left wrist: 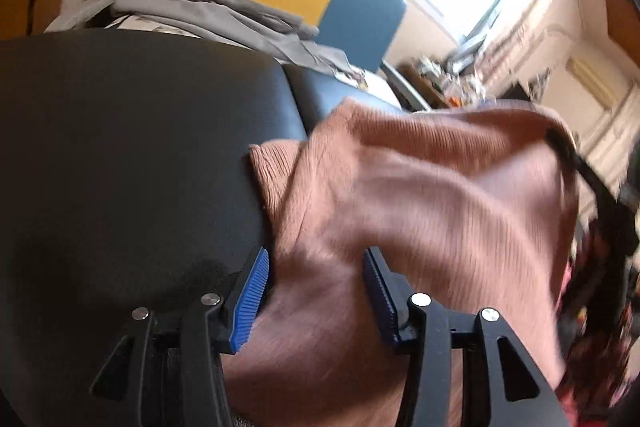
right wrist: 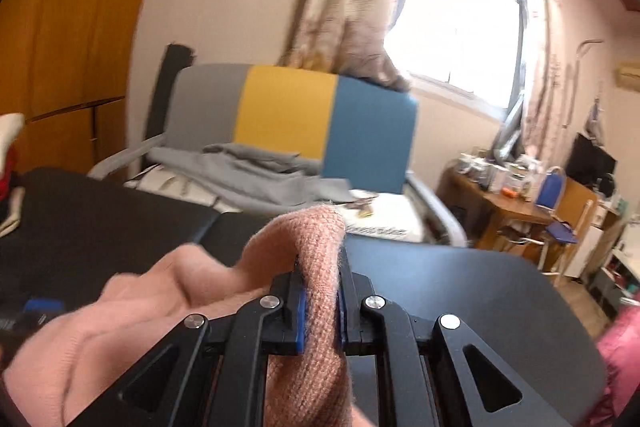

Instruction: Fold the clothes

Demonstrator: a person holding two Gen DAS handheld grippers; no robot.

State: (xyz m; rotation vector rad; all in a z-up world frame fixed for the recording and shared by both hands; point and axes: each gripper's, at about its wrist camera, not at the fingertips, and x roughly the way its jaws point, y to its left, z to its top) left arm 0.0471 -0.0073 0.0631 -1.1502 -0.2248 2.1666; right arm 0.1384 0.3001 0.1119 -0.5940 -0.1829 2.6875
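Note:
A pink ribbed knit sweater (left wrist: 420, 195) lies partly on the black table (left wrist: 120, 147). In the left wrist view my left gripper (left wrist: 316, 255) stands open low over the table, with the sweater's near part lying between its blue pads (left wrist: 252, 295). The sweater's far right corner is raised, and a black finger (left wrist: 580, 167) of my right gripper shows there. In the right wrist view my right gripper (right wrist: 320, 267) is shut on a bunched fold of the pink sweater (right wrist: 316, 227), held above the black table (right wrist: 460, 287). The rest of the sweater trails down to the left.
Behind the table stands a seat with a grey, yellow and blue backrest (right wrist: 288, 115) and a crumpled grey cloth (right wrist: 248, 175) on it. A cluttered wooden desk (right wrist: 512, 203) and a blue chair (right wrist: 556, 211) stand at the right under the window. Other clothes (right wrist: 10, 163) lie at the table's left edge.

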